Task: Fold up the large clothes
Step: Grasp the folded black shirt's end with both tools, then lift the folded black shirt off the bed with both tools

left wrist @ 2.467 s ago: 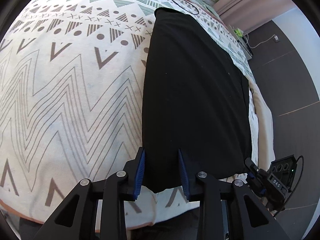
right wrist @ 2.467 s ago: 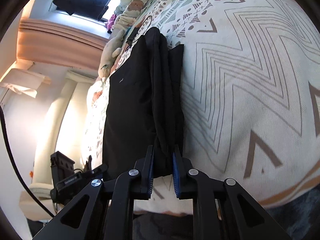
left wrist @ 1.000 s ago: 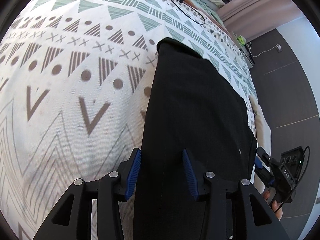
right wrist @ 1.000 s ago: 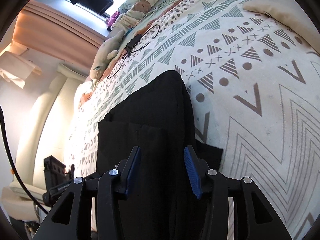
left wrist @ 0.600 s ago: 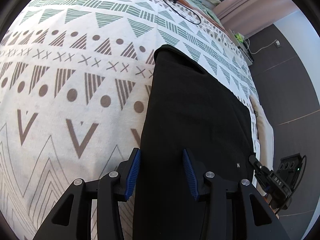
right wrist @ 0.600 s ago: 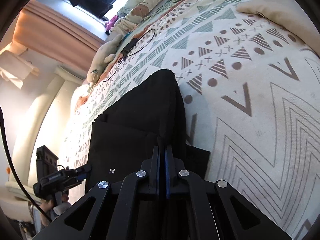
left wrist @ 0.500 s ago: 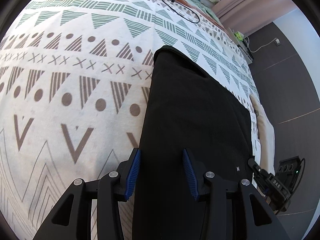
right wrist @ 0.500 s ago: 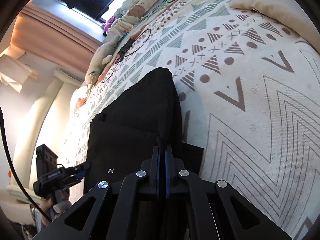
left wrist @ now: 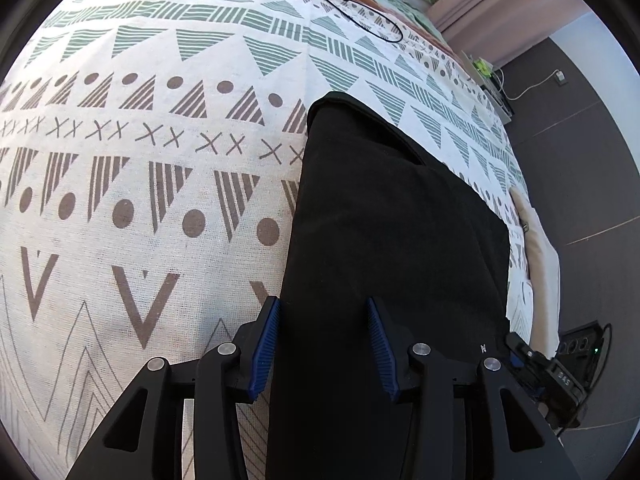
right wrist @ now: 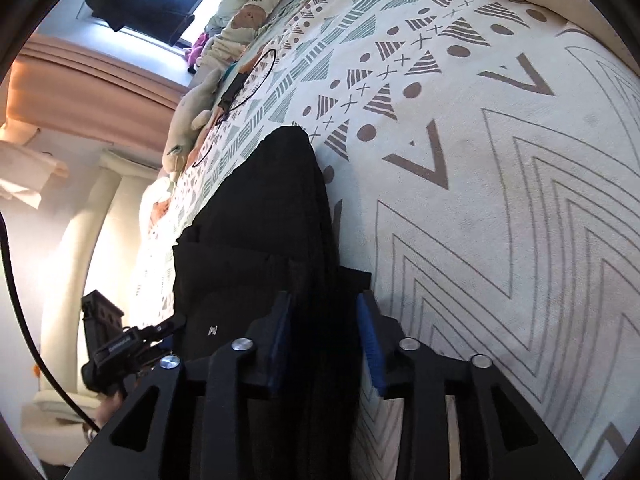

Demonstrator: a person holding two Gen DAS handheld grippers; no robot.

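Both grippers, left (left wrist: 322,344) and right (right wrist: 325,342), jaws apart over black garment (left wrist: 392,248) on bedspread (left wrist: 140,160) | fold laid, looks mid-task | next: regrip an edge

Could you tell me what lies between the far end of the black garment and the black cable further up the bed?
In the left wrist view, only patterned bedspread separates the black garment from the black cable.

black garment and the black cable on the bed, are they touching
Apart. The left wrist view shows the black garment ending well short of the black cable, with bare patterned bedspread between them.
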